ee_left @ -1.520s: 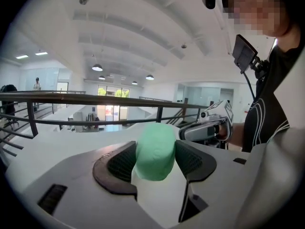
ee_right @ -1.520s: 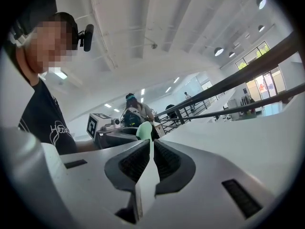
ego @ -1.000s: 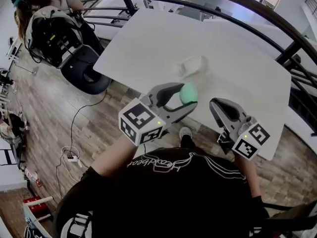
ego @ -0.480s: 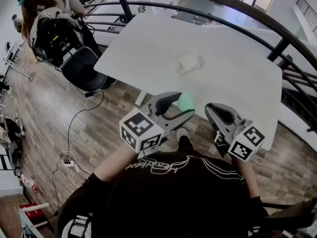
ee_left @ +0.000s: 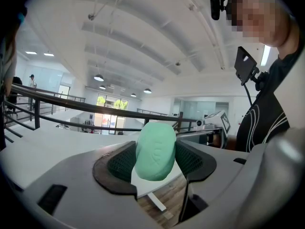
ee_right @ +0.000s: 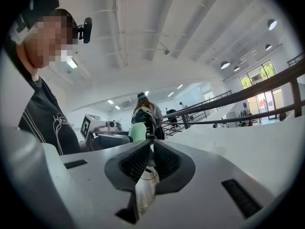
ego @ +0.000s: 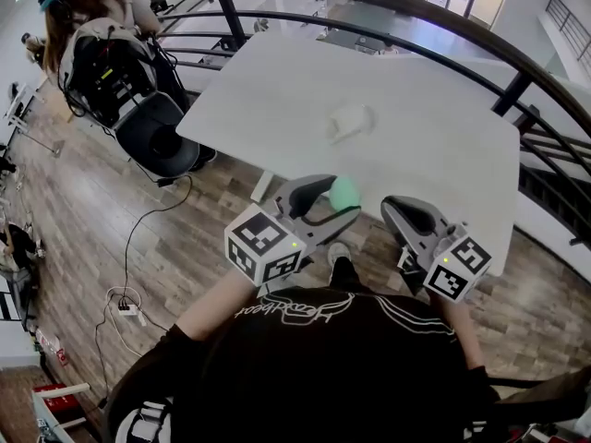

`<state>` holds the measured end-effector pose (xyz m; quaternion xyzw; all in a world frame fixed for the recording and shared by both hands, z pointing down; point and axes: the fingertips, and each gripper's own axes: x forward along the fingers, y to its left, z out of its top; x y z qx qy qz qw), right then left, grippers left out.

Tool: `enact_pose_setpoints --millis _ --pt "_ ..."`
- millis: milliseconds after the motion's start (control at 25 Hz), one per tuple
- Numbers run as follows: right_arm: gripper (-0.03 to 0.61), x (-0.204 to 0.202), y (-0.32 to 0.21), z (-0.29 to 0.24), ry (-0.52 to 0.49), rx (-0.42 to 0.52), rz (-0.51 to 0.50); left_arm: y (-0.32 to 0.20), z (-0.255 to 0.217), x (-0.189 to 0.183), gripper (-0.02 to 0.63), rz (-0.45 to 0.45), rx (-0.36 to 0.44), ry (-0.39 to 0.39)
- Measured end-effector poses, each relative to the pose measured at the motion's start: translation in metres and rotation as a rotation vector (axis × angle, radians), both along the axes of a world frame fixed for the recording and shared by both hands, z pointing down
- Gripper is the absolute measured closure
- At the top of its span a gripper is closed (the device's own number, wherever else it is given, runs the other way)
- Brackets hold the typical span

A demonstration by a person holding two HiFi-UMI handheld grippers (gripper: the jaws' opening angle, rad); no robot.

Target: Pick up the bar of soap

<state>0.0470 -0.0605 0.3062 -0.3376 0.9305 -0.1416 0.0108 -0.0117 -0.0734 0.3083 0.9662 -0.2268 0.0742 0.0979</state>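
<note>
A mint-green bar of soap (ego: pixel 344 192) is clamped between the pads of my left gripper (ego: pixel 338 197), held in the air at the white table's (ego: pixel 277 90) near edge. In the left gripper view the soap (ee_left: pixel 155 150) stands upright between the black ribbed pads (ee_left: pixel 121 162) of the left gripper (ee_left: pixel 155 157). My right gripper (ego: pixel 400 209) hangs beside it on the right, shut with nothing in it. In the right gripper view the jaws of the right gripper (ee_right: pixel 151 160) stand together, and the soap (ee_right: pixel 137 131) shows beyond them.
A white soap dish (ego: pixel 351 121) lies on the table's middle. A dark curved railing (ego: pixel 517 86) runs behind the table. A person with a backpack sits at a black chair (ego: pixel 157 132) at the far left. Cables (ego: pixel 129 293) lie on the wooden floor.
Both grippers drew back slightly toward me, away from the soap dish, the left one still carrying the soap. The head view shifted a little.
</note>
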Motion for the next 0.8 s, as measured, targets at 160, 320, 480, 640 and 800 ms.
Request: enact_pose_setpoints --millis 160,320,480,640,800 --pt "0.549 0.000 0.001 0.000 0.011 -0.010 0.001 0.000 -0.004 0.001 0.348 0.006 -0.001 0.004" --pt "0.549 -0.003 0.008 0.003 0.008 -0.013 0.003 0.008 -0.001 0.000 0.348 0.013 -0.002 0.004" --pt "0.549 -0.007 0.008 0.002 0.008 -0.011 -0.001 0.008 -0.002 -0.002 0.348 0.013 -0.004 0.009" --pt "0.549 -0.010 0.008 -0.002 0.009 0.000 -0.008 0.009 -0.005 -0.004 0.348 0.009 -0.001 0.013" --pt "0.549 -0.012 0.011 -0.002 0.014 0.003 -0.007 0.011 -0.006 -0.008 0.348 0.007 -0.001 0.022"
